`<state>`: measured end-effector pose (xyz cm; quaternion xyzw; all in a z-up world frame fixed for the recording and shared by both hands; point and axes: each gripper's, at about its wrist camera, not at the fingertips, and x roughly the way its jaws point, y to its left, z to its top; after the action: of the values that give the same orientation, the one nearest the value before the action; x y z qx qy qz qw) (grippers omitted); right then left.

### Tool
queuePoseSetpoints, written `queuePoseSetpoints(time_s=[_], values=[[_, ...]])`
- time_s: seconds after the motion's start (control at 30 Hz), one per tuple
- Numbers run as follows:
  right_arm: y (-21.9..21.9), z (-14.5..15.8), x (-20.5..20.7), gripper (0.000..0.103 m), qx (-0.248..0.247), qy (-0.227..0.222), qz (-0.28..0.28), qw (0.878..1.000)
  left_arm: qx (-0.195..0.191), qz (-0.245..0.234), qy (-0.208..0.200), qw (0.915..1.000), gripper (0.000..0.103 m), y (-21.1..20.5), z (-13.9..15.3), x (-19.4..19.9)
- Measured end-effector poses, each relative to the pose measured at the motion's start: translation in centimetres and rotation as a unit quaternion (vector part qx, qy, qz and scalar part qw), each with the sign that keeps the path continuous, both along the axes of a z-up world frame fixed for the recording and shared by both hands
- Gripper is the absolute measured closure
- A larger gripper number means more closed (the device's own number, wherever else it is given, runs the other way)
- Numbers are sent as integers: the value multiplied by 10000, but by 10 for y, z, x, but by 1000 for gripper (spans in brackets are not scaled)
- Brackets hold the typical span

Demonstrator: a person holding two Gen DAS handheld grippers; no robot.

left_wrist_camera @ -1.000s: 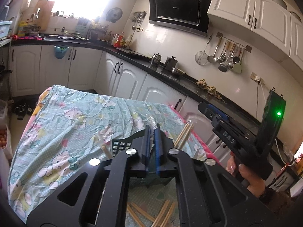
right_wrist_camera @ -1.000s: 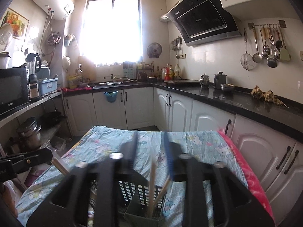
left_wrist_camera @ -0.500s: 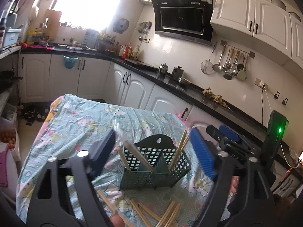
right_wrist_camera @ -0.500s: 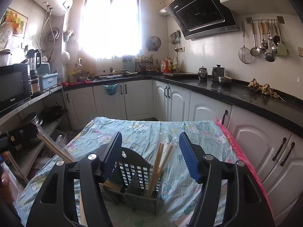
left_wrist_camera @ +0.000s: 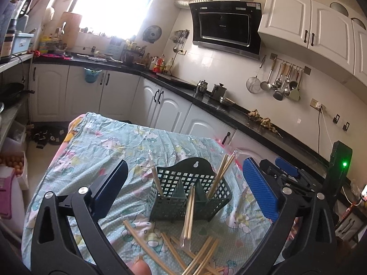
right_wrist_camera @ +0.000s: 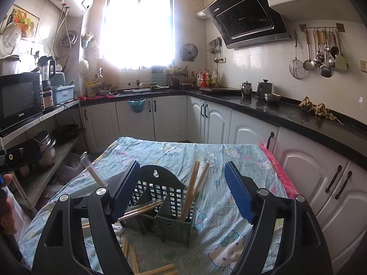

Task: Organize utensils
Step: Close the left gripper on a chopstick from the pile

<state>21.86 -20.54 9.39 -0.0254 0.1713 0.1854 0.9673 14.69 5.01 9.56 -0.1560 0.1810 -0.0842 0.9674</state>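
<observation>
The left tongs (left_wrist_camera: 183, 183) stand wide apart, having just been opening, with nothing pressed between the blue pads; the dark green utensil basket (left_wrist_camera: 187, 191) sits in the gap ahead of them, untouched. The right tongs (right_wrist_camera: 182, 188) are also apart, less widely, and have just been opening too; the same basket (right_wrist_camera: 160, 208) lies between and just beyond their pads, and I cannot tell whether the left pad touches the chopsticks (right_wrist_camera: 142, 209) leaning across the near compartment.

In the left wrist view, one wrapped stick (left_wrist_camera: 156, 176) stands in the basket's left compartment, a pair (left_wrist_camera: 220, 174) leans in the right one, and a sleeved pair (left_wrist_camera: 188, 215) tilts over the front wall. Loose chopsticks (left_wrist_camera: 197, 256) lie scattered on the cloth-covered worktop (left_wrist_camera: 96, 151) just before the basket.

The worktop's right edge, trimmed pink (right_wrist_camera: 279, 171), runs close to the white cabinets (right_wrist_camera: 252, 135). The cloth behind the basket is bare up to its far edge.
</observation>
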Motion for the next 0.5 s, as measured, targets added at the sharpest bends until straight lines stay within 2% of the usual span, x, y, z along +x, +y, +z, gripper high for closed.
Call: queuePoseSetpoints(time_s=[0.27, 0.5], values=[[-4, 1, -15, 27, 11, -7, 30, 10000, -13, 94, 129, 9999, 11, 6, -9, -12], [-8, -3, -29, 27, -42, 31, 67, 10000, -137, -63, 580, 9982, 11, 12, -40, -32]])
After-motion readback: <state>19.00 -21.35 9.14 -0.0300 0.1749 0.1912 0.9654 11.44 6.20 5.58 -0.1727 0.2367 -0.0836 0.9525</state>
